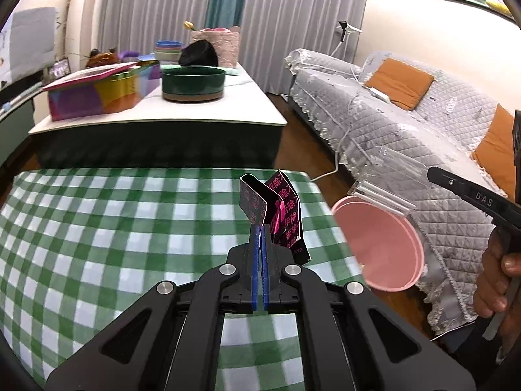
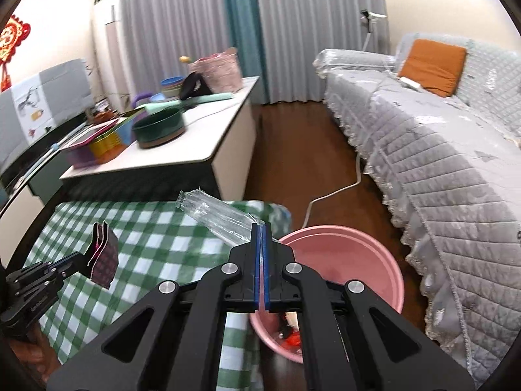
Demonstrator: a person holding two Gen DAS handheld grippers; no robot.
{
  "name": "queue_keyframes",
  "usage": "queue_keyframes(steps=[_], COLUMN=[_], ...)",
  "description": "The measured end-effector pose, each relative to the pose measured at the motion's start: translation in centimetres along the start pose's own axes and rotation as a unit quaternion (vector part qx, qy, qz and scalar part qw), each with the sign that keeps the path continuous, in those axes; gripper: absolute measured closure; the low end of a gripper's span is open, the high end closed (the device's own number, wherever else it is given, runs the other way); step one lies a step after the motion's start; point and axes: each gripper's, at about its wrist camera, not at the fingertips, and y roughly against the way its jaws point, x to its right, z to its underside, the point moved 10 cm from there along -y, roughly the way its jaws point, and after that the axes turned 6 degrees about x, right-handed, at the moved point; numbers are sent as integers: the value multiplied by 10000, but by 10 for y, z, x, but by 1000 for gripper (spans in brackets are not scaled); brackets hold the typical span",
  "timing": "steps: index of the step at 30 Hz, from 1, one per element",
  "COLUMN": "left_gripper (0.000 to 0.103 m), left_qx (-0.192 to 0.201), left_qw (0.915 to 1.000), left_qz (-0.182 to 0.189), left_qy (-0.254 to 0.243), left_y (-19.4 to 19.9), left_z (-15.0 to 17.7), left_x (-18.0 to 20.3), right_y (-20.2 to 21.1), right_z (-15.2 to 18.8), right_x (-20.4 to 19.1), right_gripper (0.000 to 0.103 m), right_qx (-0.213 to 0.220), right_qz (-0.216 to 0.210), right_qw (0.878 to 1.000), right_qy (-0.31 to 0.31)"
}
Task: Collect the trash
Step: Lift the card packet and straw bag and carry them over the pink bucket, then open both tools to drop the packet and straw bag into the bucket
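Observation:
My left gripper [image 1: 260, 231] is shut on a black wrapper with pink print [image 1: 276, 208] and holds it above the green checked tablecloth [image 1: 114, 228]. It also shows in the right wrist view [image 2: 104, 257]. My right gripper [image 2: 262, 228] is shut on a clear plastic wrapper [image 2: 215, 215], held over the table's right edge beside the pink bin [image 2: 358, 260]. The clear wrapper shows in the left wrist view [image 1: 387, 176] above the bin [image 1: 381, 247]. Some trash lies at the bin's bottom [image 2: 289, 335].
A white table [image 1: 195, 117] behind holds a colourful tin box [image 1: 97, 94], a dark green bowl [image 1: 193, 83] and other items. A grey covered sofa [image 2: 439, 150] with orange cushions stands to the right. A white cable [image 2: 335, 192] lies on the wooden floor.

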Motion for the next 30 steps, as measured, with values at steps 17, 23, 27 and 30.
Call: queue_keyframes(steps=[17,23,27,30], left_gripper=[102,102,102,101], left_qx=[-147,-278,-393,-600], left_qw=[9952,9913,9891,9865], left_qz=[855,1096,1189,1257], left_qy=[-454,-667,-780,-856], left_y=[-59,-83,-98,-111], left_z=[-30,-31,-25,-18], left_x=[115,155,173,183], right_y=[0,-6,-9,-13], right_z=[-17,-11,-6,-1], right_x=[83,106,118,127], right_gripper=[102,102,101,97], right_qx=[30,-81,-152,-248], right_qz=[697,848,914,1001], right_qw=[9959,9930,9913,9893], right_qy=[-583,-820,-938,-1034])
